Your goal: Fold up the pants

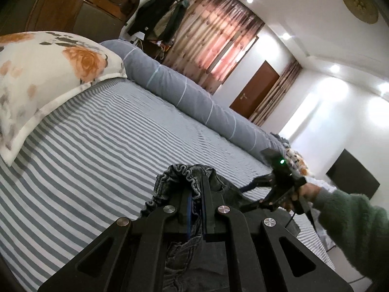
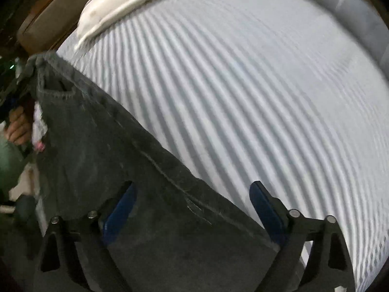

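A floral pillow point(image 1: 48, 73) lies at the head of the bed point(image 1: 109, 133), against a carved wooden headboard point(image 1: 80, 7), and a long grey bolster point(image 1: 194, 95) with thin pale lines runs along the far side. Beyond it hang patterned curtains point(image 1: 218, 39), dark clothes point(image 1: 158, 12) on the wall, and a brown door point(image 1: 255, 90); ceiling spots glare on white walls. The sheet is striped grey and white, slightly rippled. The pants point(image 2: 109, 158), dark grey denim with a gathered elastic waistband point(image 1: 184, 172) and visible seams, hang in the air above the bed, stretched between both tools. The left tongs point(image 1: 195, 206) are pinched tight on the waistband, their blue pads nearly meeting around the cloth. The right tongs point(image 2: 192, 209) stand wide apart, blue pads point(image 2: 265, 209) clear on one side, with the denim draped across the gap and over the other finger; the fabric hides much of the bed's near edge. In the left view the right tool point(image 1: 279, 185) is held by a hand in a fuzzy green sleeve point(image 1: 352, 223).
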